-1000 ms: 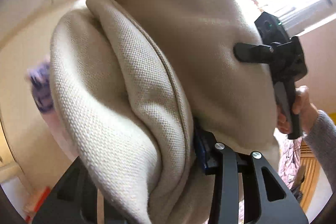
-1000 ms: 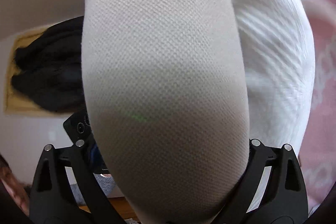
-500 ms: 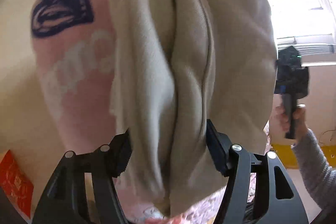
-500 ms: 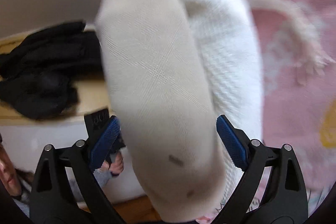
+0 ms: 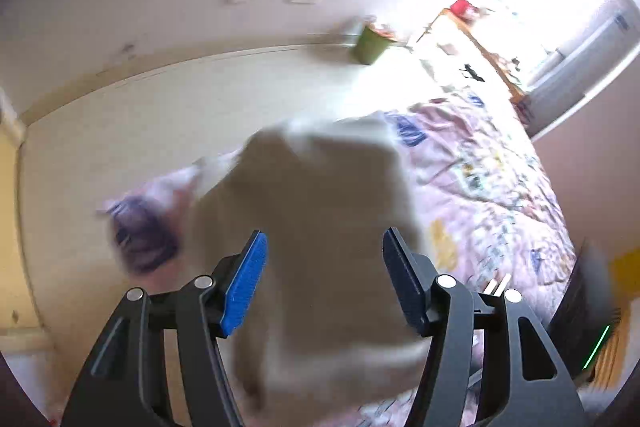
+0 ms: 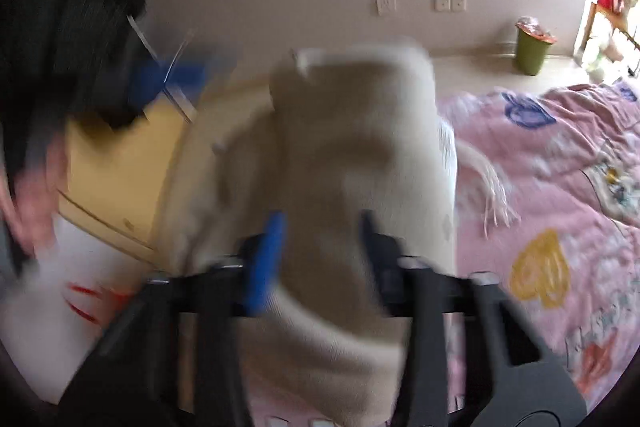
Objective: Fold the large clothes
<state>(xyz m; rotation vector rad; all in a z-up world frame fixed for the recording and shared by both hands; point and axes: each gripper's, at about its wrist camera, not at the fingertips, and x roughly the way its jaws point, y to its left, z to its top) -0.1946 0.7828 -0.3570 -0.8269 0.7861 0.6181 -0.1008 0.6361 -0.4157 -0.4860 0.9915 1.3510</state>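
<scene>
Over the pink bedspread (image 6: 560, 195), both grippers stand open, the right one (image 6: 320, 259) just closing, above the beige garment (image 5: 320, 227).

left gripper (image 5: 324, 279): jaws apart | right gripper (image 6: 320, 251): jaws just closing

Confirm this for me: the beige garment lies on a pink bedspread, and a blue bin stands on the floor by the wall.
Not quite: the bin is green, not blue; the right wrist view shows it clearly on the floor by the wall, and the left wrist view agrees. The rest holds: the beige garment lies on the pink bedspread.
</scene>
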